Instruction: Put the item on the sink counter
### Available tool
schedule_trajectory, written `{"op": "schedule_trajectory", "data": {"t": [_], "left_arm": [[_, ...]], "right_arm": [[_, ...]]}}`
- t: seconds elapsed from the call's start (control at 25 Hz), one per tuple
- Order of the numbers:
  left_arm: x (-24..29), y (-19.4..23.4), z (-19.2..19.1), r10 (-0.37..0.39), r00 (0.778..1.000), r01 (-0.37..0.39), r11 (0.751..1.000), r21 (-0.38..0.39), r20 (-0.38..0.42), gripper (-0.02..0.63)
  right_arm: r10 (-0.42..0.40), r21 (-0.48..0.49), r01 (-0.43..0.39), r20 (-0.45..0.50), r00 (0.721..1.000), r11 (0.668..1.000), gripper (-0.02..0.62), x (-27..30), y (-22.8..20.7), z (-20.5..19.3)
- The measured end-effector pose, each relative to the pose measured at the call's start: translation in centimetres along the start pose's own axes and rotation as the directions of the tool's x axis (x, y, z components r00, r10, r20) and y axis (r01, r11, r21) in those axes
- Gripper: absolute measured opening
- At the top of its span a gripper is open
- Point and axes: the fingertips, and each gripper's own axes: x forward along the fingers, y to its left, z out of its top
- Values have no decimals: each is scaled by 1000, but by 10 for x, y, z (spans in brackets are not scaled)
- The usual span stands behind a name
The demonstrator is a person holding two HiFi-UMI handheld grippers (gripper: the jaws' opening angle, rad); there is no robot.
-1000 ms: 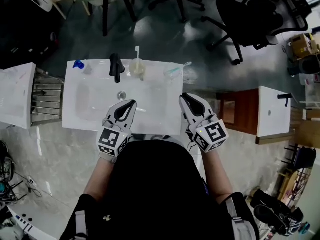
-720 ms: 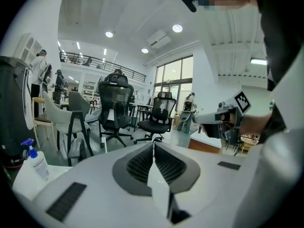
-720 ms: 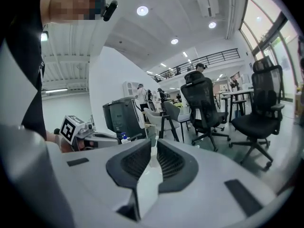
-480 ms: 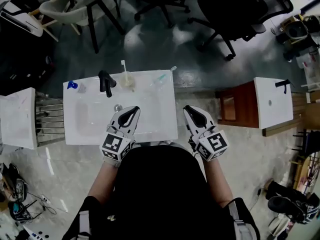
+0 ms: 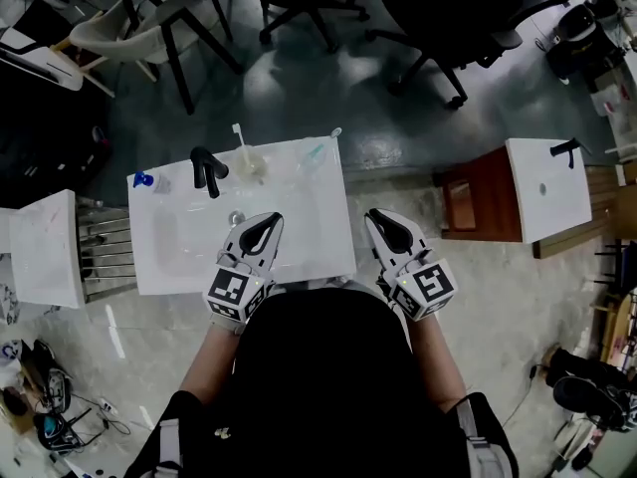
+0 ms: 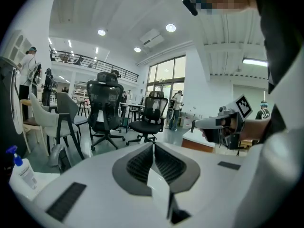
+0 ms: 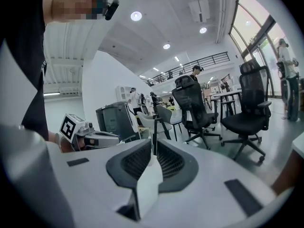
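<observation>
The white sink counter [image 5: 318,252] lies below me, with a black faucet [image 5: 207,170] at its far edge. Beside the faucet stand a blue-capped pump bottle [image 5: 144,179] [image 6: 21,167], a cup holding a toothbrush [image 5: 246,162] and a small pale tube [image 5: 314,154]. My left gripper [image 5: 271,219] [image 6: 153,144] hovers over the basin's near right part, shut, with nothing in it. To the right of the counter's right edge, over the floor, my right gripper [image 5: 374,217] [image 7: 154,139] is also shut and empty. Each gripper shows in the other's view.
A second white sink [image 5: 547,187] on a wooden cabinet stands at the right. Another white basin [image 5: 40,247] and a metal rack [image 5: 105,257] stand at the left. Office chairs [image 5: 448,18] fill the floor beyond the sink.
Both grippers have drifted slightly right relative to the sink; the right one now sits clear of the counter's right edge. Both stay shut.
</observation>
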Motion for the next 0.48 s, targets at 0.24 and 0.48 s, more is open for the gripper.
{"op": "schedule_trajectory", "data": {"t": [0.24,0.48], "left_arm": [[2,-8,4,-7,1000,7,1000,24,13,28],[6,-14,4,-10,1000,10,1000,25,8,28]], "right_arm": [[3,-42,-2,12,1000,999,55,-8,4,0],[-9,3,9,-1,1000,1000,55,-17,-3,-8]]}}
